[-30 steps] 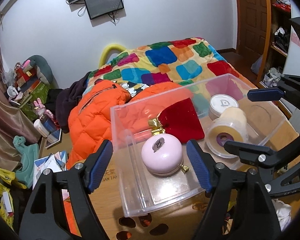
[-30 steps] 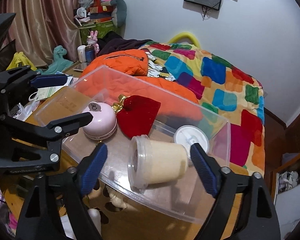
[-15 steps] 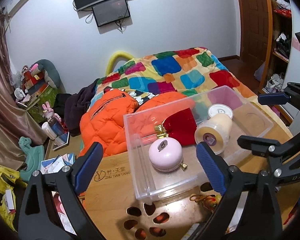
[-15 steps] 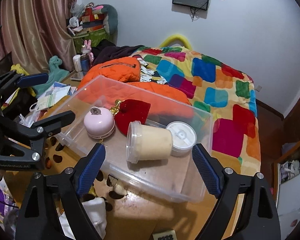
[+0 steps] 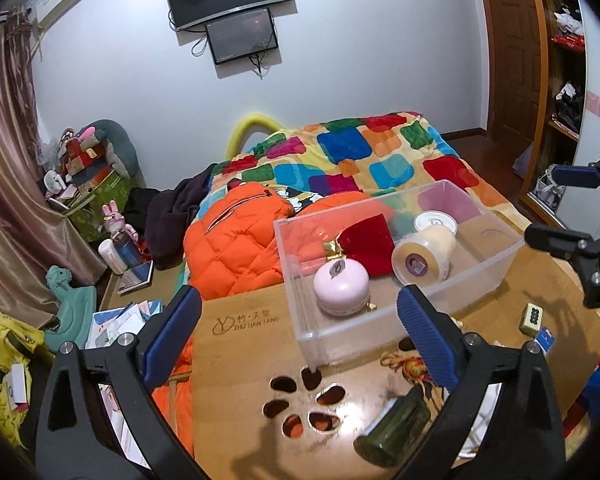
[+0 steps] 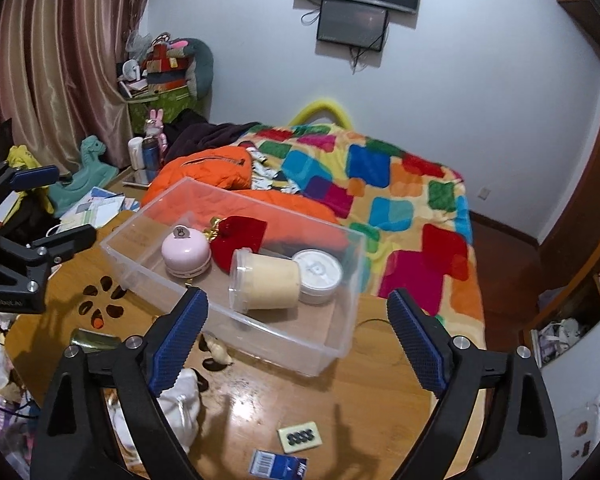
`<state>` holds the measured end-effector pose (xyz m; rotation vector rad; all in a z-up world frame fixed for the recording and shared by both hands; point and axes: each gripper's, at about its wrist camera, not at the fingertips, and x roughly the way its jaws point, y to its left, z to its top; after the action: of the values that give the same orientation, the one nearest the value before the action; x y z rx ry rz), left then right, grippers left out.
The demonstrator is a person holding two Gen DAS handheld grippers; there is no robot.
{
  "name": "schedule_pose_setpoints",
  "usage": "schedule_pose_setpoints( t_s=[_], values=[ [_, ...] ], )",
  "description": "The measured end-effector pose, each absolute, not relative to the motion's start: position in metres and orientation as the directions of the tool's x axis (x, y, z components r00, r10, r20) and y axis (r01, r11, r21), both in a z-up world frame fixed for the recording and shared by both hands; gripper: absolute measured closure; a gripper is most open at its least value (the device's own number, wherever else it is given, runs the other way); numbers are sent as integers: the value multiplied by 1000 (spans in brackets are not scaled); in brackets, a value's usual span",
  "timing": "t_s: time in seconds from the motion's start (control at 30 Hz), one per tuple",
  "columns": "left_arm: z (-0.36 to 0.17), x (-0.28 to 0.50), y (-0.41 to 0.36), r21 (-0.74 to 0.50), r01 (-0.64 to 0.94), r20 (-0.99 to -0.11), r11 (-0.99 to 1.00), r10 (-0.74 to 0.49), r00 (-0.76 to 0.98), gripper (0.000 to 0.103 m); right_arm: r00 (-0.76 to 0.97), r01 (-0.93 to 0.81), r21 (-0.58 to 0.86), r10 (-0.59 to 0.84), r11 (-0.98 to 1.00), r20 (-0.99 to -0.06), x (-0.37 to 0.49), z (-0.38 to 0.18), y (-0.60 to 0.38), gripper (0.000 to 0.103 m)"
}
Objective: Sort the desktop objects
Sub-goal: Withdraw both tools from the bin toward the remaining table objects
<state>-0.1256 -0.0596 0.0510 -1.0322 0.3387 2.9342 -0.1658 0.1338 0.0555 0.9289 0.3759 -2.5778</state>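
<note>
The clear bin (image 5: pixel 396 280) is sitting on the wooden table (image 5: pixel 240 360) near its far edge, holding a pink case (image 5: pixel 341 286), a red pouch (image 5: pixel 370 240), a cream jar (image 6: pixel 266 284) and a white lid (image 6: pixel 318 270). Against 1 second ago, it is looking smaller in both views. The left gripper (image 5: pixel 300 336) and right gripper (image 6: pixel 296 340) are opening, gripping nothing. Only the left view is showing a green bottle (image 5: pixel 396 424); a mahjong tile (image 6: pixel 300 436) is lying on the open near tabletop.
</note>
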Motion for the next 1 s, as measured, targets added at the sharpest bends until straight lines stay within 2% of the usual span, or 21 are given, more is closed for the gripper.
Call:
schedule_pose_setpoints(
  t_s=[0.07, 0.43, 0.63, 1.0],
  values=[
    [49, -119, -60, 191, -85, -623, -978, -53, -781, 4, -724, 423, -129, -249, -897, -643, -159, 56, 137, 8],
    [24, -90, -54, 156, -94, -653, -983, -31, -756, 3, -752, 391, -162, -214, -906, -623, -125, 41, 154, 8],
    [6, -83, -52, 126, -95, -677, -987, -15, -736, 3, -739, 370, -141, -198, -918, -644, -115, 22, 164, 8],
    [-30, -75, -60, -3, -67, -728, -998, 48, -684, 3, -688, 328, -79, -181, -941, -702, -99, -16, 187, 8]
  ],
)
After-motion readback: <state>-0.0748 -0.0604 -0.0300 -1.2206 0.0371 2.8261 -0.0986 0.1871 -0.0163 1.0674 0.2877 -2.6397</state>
